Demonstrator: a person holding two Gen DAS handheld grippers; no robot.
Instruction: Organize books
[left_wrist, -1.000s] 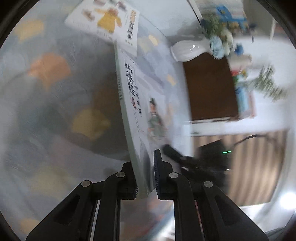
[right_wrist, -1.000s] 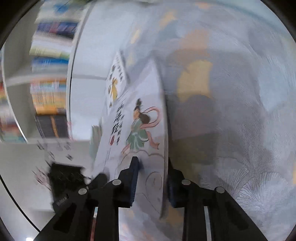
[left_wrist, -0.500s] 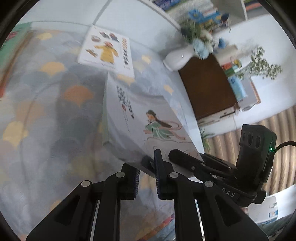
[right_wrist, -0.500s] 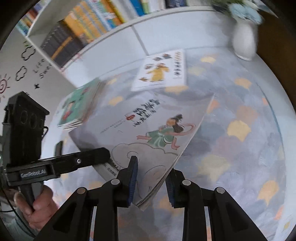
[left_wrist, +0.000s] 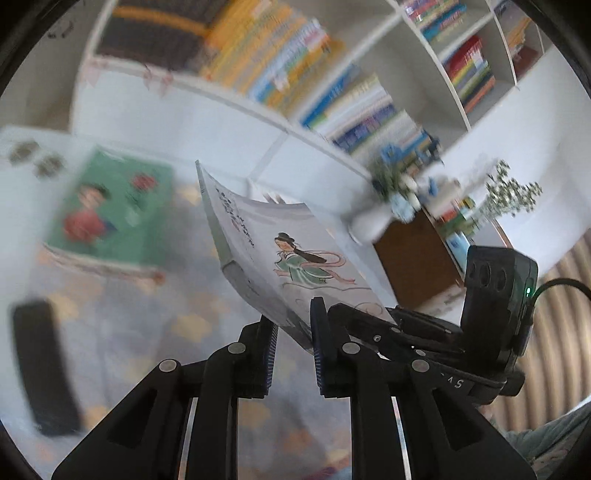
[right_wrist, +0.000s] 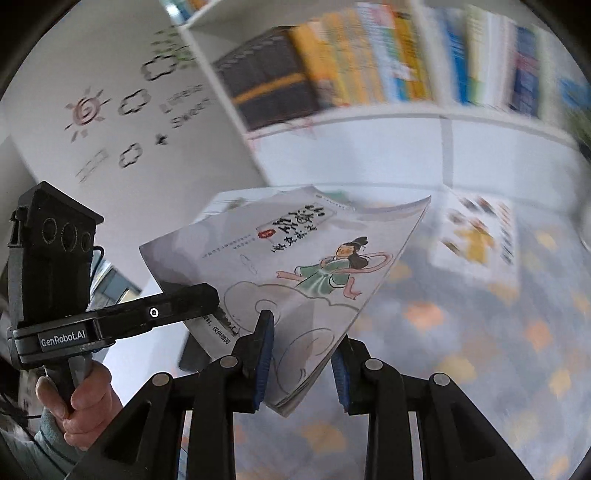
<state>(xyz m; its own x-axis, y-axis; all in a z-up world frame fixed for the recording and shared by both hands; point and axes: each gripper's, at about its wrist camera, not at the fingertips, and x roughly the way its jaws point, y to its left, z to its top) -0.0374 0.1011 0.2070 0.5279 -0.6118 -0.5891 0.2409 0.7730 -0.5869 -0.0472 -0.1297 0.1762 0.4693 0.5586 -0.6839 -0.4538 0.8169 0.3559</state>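
Observation:
A grey-white book (left_wrist: 295, 258) with a green-robed figure on its cover hangs in the air over the patterned tablecloth (left_wrist: 166, 314), tilted. My left gripper (left_wrist: 293, 325) pinches its near corner by the spine; its jaws are opening slightly, with the book still between the pads. My right gripper (right_wrist: 301, 339) is shut on the book (right_wrist: 295, 258) at its near page edge. The left gripper's finger (right_wrist: 177, 306) lies across the book's spine corner, and a hand (right_wrist: 81, 398) holds that gripper. A green book (left_wrist: 110, 210) lies at the table's far left.
A white book with a yellow figure (right_wrist: 476, 232) lies on the cloth to the right. White bookshelves (left_wrist: 332, 74) packed with books rise behind the table. A white vase of flowers (left_wrist: 373, 221) and a brown cabinet (left_wrist: 413, 258) stand right. A black object (left_wrist: 40, 369) lies left.
Both grippers have lifted the book off the cloth and swung it up toward the shelves. It stood on edge before and is now carried cover-up, tilted.

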